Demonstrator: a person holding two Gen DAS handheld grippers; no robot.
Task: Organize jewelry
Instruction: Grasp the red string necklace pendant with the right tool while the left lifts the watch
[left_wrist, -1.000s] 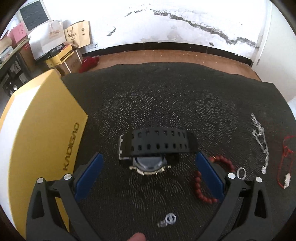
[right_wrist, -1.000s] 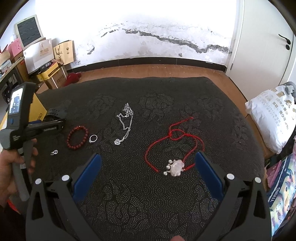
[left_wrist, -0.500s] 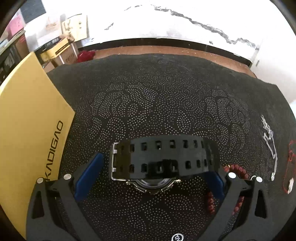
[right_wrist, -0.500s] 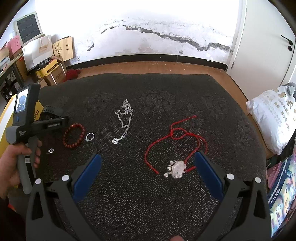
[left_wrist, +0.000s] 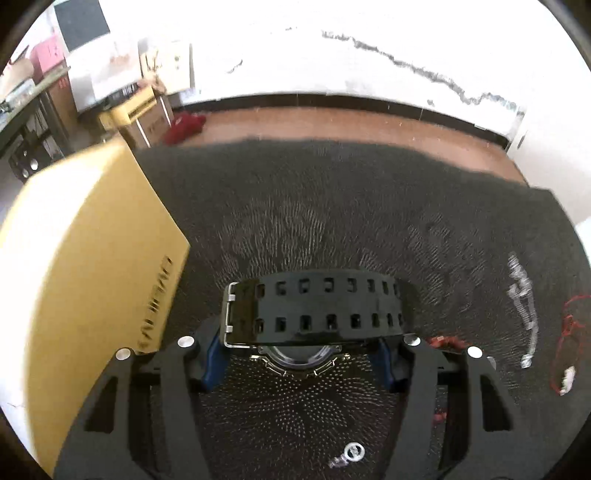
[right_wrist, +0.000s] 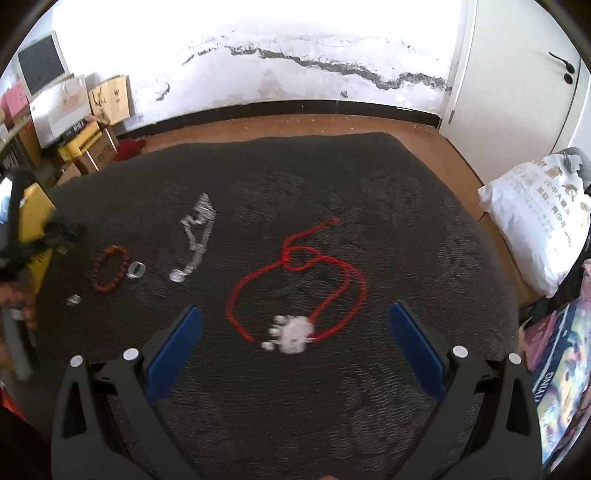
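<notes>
Two jaws of the left gripper (left_wrist: 297, 360) are pinching the watch (left_wrist: 314, 314) — strap slick, possibly slipping; right gripper (right_wrist: 295, 354) is hanging open.

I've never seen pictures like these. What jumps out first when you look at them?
A chunky black watch sits squeezed between the blue fingers of the left gripper, next to a big yellow box. From the other camera, a red cord necklace with a pale charm lies on the dark cloth, between the wide-open fingers of the right gripper.
</notes>
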